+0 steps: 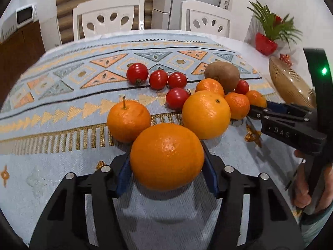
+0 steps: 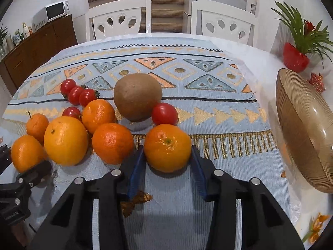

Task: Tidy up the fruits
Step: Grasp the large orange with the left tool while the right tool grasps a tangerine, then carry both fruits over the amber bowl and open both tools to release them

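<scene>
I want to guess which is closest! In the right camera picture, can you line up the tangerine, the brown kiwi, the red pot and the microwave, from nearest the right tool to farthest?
1. Tangerine: between the right tool's fingers.
2. Kiwi: just behind it, slightly left.
3. Red pot: far right, past the cloth.
4. Microwave: far left, on the cabinet beyond the table.

Glossy round oranges (image 2: 65, 140), small red tomatoes (image 2: 78, 95) and an amber ribbed glass bowl (image 2: 306, 129) lie around a brown fuzzy kiwi (image 2: 137, 96).
</scene>
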Available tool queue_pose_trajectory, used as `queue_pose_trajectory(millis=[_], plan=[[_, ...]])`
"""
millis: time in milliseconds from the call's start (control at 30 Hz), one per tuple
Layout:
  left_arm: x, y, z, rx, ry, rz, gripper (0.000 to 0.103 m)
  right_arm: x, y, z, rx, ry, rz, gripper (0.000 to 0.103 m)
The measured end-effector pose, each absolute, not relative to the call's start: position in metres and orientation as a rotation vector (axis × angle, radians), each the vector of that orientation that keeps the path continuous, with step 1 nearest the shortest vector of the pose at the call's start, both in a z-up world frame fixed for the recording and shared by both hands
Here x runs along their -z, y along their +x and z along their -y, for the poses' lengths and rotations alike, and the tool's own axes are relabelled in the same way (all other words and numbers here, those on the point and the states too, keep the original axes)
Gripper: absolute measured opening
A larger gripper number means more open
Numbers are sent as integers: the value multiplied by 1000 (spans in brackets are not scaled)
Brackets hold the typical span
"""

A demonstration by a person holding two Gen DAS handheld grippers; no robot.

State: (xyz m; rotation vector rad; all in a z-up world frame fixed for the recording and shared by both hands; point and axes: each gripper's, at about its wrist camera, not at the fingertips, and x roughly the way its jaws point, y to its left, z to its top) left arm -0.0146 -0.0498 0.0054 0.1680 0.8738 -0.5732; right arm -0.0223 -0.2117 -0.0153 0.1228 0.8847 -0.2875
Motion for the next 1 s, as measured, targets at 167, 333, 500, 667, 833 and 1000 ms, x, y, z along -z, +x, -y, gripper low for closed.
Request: queue_pose_trajectory(millis=[167,333,500,667,833,1000], plan=[[-8,-21,53,555,206,-847,58,7,-34,221,282,184,-830,42],[-21,-31,51,590,178,-831,57,-7,-60,236,257,277,-764,42],[-55,-56,80,655,221,-752,57,-33,-101,266,314,332,-690,42],[-89,-76,139,796,240,-699,57,-68,-153,314,443,381,-607,42],[-108,-83,217,973,194,-722,57,-75,-190,371,590,469,-605,42],[-109,-91,280,1077,195,-733,57,-61,-221,415,664,570,-619,42]])
